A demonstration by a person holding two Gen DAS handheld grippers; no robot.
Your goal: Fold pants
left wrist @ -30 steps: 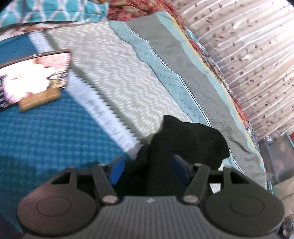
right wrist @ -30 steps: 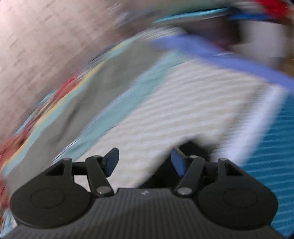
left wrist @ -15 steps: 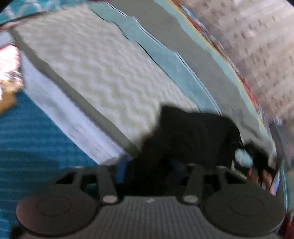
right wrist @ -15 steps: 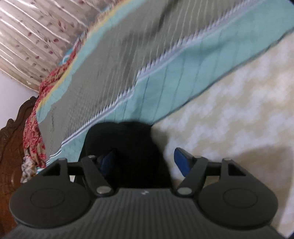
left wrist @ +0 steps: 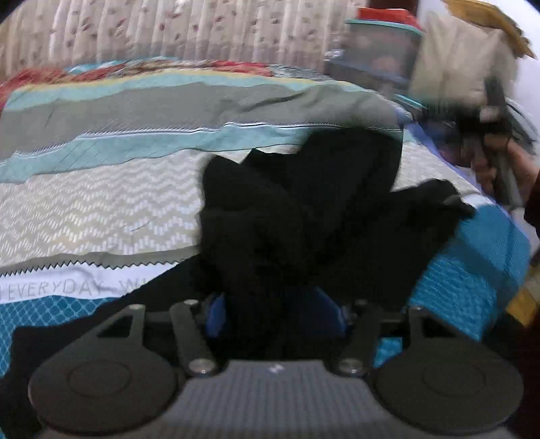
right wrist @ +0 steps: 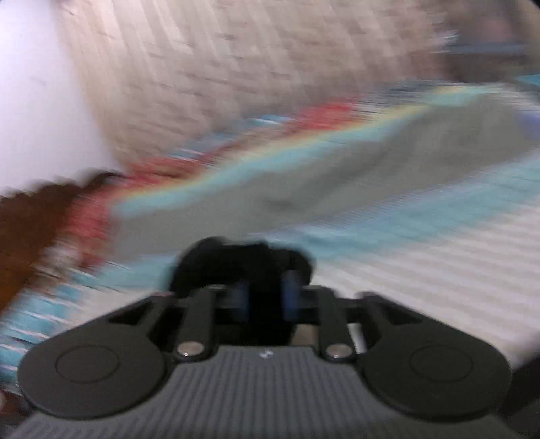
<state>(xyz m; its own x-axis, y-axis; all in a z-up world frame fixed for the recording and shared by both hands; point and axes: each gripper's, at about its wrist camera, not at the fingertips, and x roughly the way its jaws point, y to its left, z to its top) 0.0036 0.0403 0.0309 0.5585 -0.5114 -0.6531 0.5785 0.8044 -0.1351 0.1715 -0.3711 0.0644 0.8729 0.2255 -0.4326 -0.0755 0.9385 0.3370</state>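
The bed (left wrist: 101, 202), under a spread banded in grey, teal, chevron and blue, takes up nearly the whole of the left view, with a pale curtain (left wrist: 168, 30) behind it. In the right view both are smeared by motion blur.

The pants (left wrist: 303, 202) are black and lie on the chevron and blue bands near the bed's corner. They form a loose, rumpled heap. One dark lobe reaches toward the teal band, another trails off to the right over the blue, and no flat panel, straight edge or clean crease shows anywhere. Waistband and leg ends cannot be told apart in the dark cloth. By my reading the folding has hardly begun: the garment is picked up at two places but neither spread out nor laid leg on leg. Straightening it, the lengthwise fold and the cross folds all seem left to do.

At the right edge of the left view a hand (left wrist: 489, 162) grips a blurred dark handle above the corner of the bed.

The left tongs (left wrist: 275, 314) stand at a middling width, their jaws having just been opening. A thick bunch of the black cloth fills the gap between the blue pads. Whether the pads press on it I cannot tell.

The right tongs (right wrist: 266, 297) show their pads close together, with a fold of the same black cloth pinched between them and a small lump of it bulging just beyond the tips.
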